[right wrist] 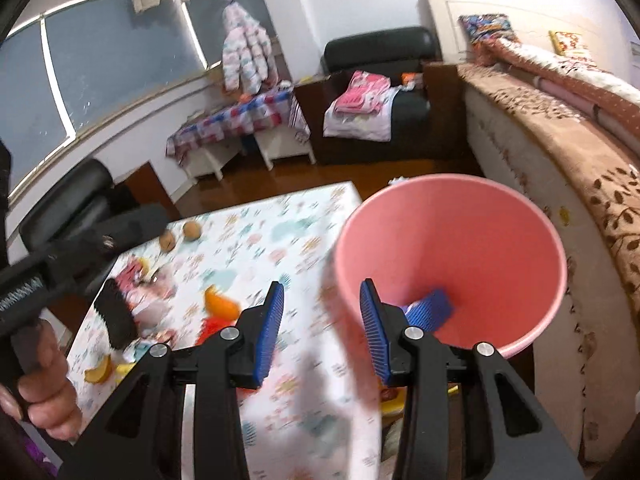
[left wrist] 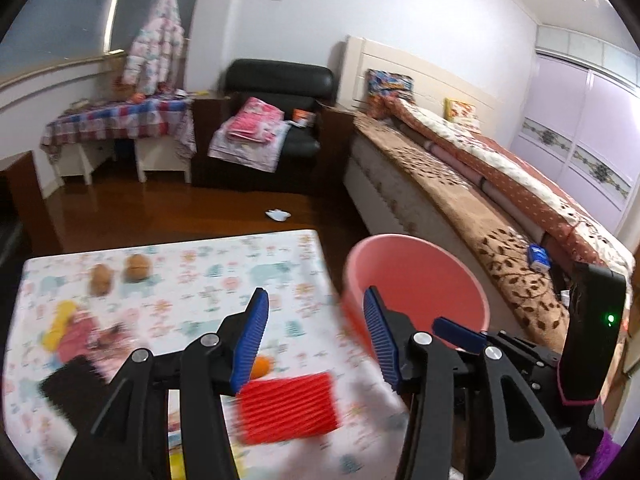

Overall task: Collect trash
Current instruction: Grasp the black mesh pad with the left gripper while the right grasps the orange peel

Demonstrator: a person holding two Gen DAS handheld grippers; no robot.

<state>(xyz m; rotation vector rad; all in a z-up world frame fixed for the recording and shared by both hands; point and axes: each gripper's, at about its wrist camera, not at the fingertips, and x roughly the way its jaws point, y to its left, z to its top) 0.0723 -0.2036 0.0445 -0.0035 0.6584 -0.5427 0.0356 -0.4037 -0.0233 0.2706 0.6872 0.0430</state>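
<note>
Both grippers' fingers (left wrist: 256, 328) apart — pink bucket (right wrist: 452, 240) beside table (right wrist: 280, 220)

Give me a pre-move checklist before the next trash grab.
1. left tongs open and empty: ok.
2. right tongs open and empty: ok.
3. pink bucket upright beside the table, mouth unobstructed: ok.
4. Target in sight, orange scrap on the table: ok.
5. View sharp enough to aim: not ok, the table is motion-blurred.
6. blue ribbed piece inside the bucket identified: cannot tell.
</note>
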